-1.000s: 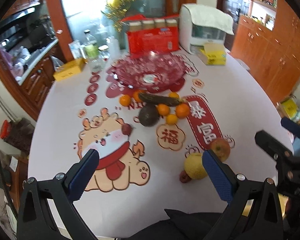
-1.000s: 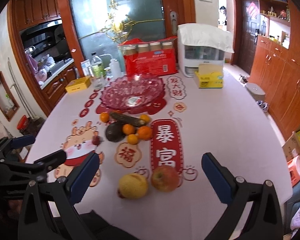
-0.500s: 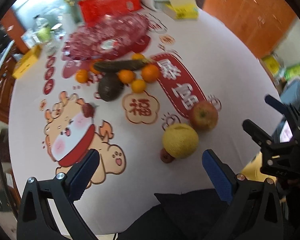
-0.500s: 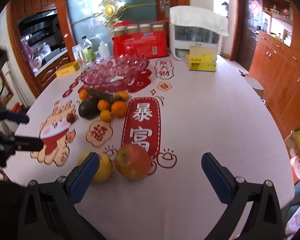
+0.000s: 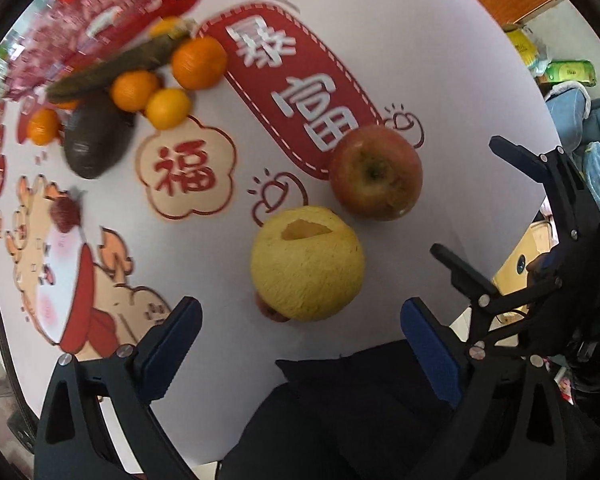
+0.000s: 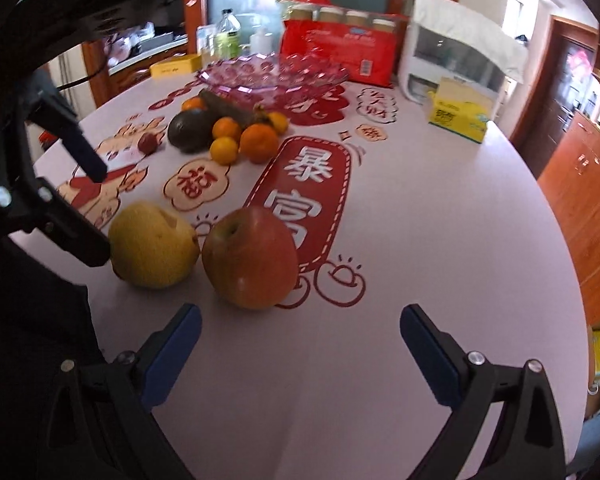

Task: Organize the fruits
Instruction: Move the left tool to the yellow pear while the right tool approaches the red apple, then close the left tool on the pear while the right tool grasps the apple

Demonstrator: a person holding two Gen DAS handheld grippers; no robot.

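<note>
A yellow pear and a red apple lie side by side near the table's front edge; a small red fruit peeks from under the pear. My left gripper is open, just above and short of the pear. My right gripper is open, just short of the apple, with the pear to its left. Further back lie several oranges, an avocado, a dark long fruit and a small red fruit. The pink glass bowl stands behind them.
The white table carries red printed decals. At the back stand a red box of jars, a white appliance, a yellow box, bottles. Wooden cabinets line the right side.
Both grippers have dropped lower and closer to the pear and apple, which now look much larger. The left gripper has tilted down over the pear. Both stay open.
</note>
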